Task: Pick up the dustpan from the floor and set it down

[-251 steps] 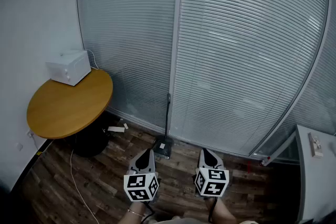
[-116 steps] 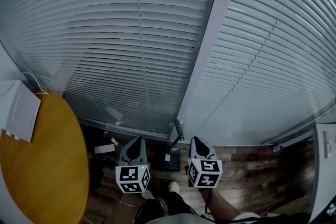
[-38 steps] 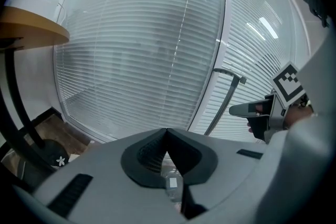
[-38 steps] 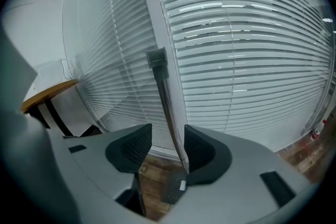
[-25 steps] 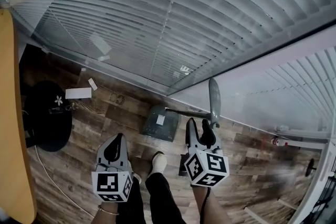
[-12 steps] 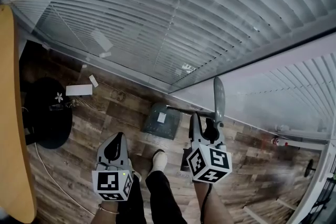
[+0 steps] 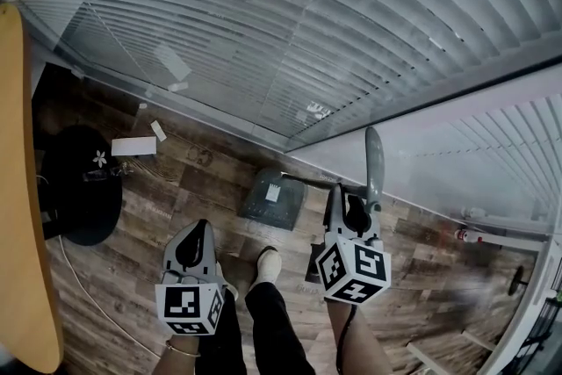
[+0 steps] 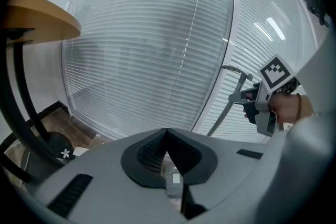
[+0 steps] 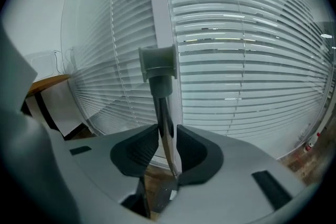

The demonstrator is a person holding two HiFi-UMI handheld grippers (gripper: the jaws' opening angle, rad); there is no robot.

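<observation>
On the dark wood-plank floor (image 7: 176, 189), beside a glass wall with white blinds (image 7: 263, 31), a dark grey plastic dustpan (image 7: 262, 208) lies flat. Its thin metal shaft (image 9: 164, 118) stands upright. The right tongs (image 7: 351, 199) have just been closing and now pinch that shaft below its grey grip. The left tongs (image 7: 198, 228) are closed on nothing. The hold is narrow on a smooth, slim rod, so on lifting the pan could swing, twist, slide down or knock the glass. A small white label (image 7: 275, 192) on the pan is too small to read, and no brand shows.
</observation>
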